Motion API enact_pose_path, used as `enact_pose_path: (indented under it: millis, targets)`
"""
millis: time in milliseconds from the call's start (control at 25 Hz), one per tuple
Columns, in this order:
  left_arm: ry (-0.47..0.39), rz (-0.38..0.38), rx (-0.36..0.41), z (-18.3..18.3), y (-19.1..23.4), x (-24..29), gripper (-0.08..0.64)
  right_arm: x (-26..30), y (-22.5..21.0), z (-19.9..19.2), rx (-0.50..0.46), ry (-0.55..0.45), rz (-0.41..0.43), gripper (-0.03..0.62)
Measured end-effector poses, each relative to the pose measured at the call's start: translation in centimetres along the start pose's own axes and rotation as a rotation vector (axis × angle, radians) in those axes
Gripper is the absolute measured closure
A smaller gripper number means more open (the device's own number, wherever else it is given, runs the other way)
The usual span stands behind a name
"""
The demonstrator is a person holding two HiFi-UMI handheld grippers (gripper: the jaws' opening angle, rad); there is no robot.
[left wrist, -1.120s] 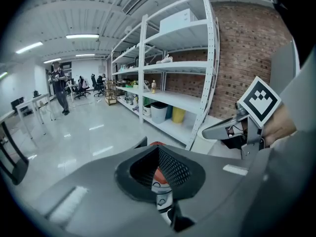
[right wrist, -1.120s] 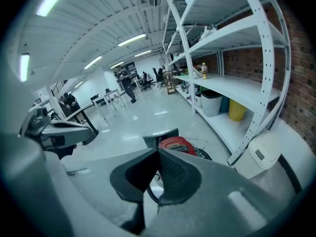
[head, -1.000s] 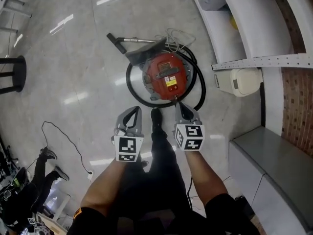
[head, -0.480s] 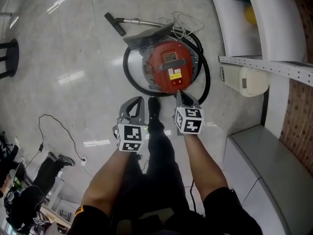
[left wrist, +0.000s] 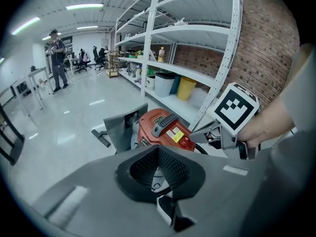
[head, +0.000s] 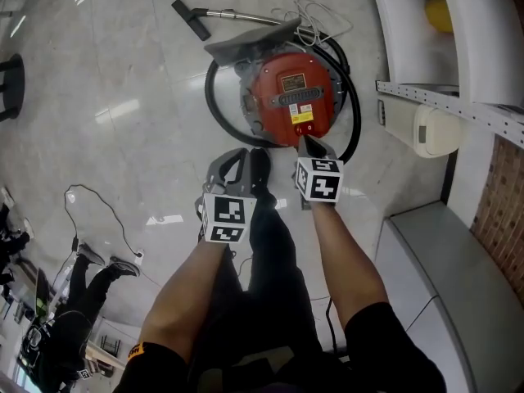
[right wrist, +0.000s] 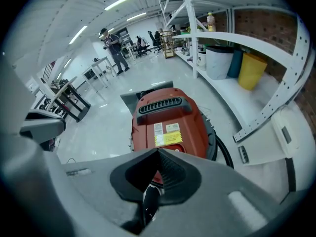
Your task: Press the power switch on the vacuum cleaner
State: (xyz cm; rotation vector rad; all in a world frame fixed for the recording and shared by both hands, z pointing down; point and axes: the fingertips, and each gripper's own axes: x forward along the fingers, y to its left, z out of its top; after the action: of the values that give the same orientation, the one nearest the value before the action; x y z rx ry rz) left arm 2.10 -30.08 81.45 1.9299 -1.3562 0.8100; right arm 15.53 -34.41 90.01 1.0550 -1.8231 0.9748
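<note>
The red round vacuum cleaner [head: 291,97] stands on the floor ahead of me, with a black handle on its lid and a small red power switch [head: 304,128] at its near edge. My right gripper [head: 308,142] is shut, and its tip is just short of that switch, almost touching the lid. From the left gripper view the switch [left wrist: 184,141] sits right before the right gripper's tip [left wrist: 200,131]. In the right gripper view the vacuum [right wrist: 168,115] fills the middle, and the shut jaws [right wrist: 158,153] cover the switch. My left gripper [head: 237,154] is shut and holds nothing, left of the vacuum's near side.
A black hose [head: 214,125] loops round the vacuum, and its wand and nozzle [head: 188,19] lie beyond. White shelving [head: 426,97] and a grey bench [head: 458,268] line the right. My shoe [head: 259,170] is between the grippers. A thin cable [head: 90,211] lies on the floor at left.
Both grippers have moved forward towards the vacuum. The right tip has gone from the hose's near loop up to the lid's edge by the switch.
</note>
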Motion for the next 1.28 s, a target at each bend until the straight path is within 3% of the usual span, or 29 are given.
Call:
enact_pose_path:
  millis: [680,1080,1280]
  targets:
    - [0.02,0.013,-0.023,-1.7,1.1,0.7,0.546,3.4,-0.5,-1.0,-0.023,0.085,-0.001,0.6]
    - [0.01,0.017,-0.023,-1.5,1.5,0.0,0.546,4.4,0.1,-1.7,-0.093,0.149,0.003,0.6]
    - [-0.007,0.028,-0.017,-0.6,1.7,-0.9,0.546,3.7,0.0,-1.8,-0.07,0.141,-0.009,0.6]
